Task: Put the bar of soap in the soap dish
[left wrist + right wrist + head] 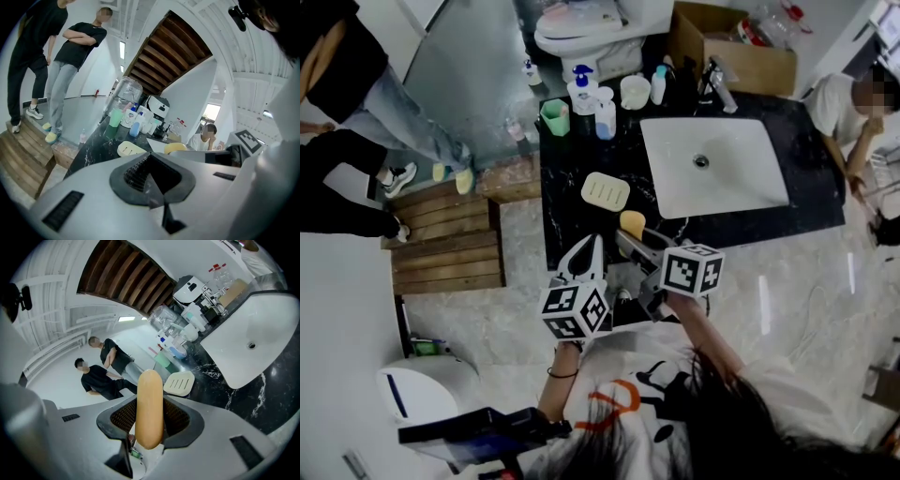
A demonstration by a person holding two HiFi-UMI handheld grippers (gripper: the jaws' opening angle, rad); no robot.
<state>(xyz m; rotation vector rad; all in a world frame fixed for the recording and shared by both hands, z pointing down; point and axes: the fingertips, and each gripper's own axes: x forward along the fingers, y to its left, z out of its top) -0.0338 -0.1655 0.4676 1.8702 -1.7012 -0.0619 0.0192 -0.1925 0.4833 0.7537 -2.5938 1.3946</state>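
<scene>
An orange bar of soap [149, 408] stands on end between the pads of my right gripper [149, 427], which is shut on it. In the head view the soap [632, 224] hangs over the front part of the black counter [567, 225], a little to the near right of the pale yellow soap dish [606, 190]. The dish [178, 383] lies empty, ahead of the soap. My left gripper [584, 255] hovers at the counter's front edge, shut with nothing in it [151, 180]. It faces the dish [130, 148] and the soap [176, 147].
A white sink [712, 165] with a faucet [719, 86] fills the counter's right half. A green cup [555, 116], pump bottles [581, 90] and a white cup [635, 91] line the back. People stand on wooden steps [450, 230] at left; another person [848, 108] sits at right.
</scene>
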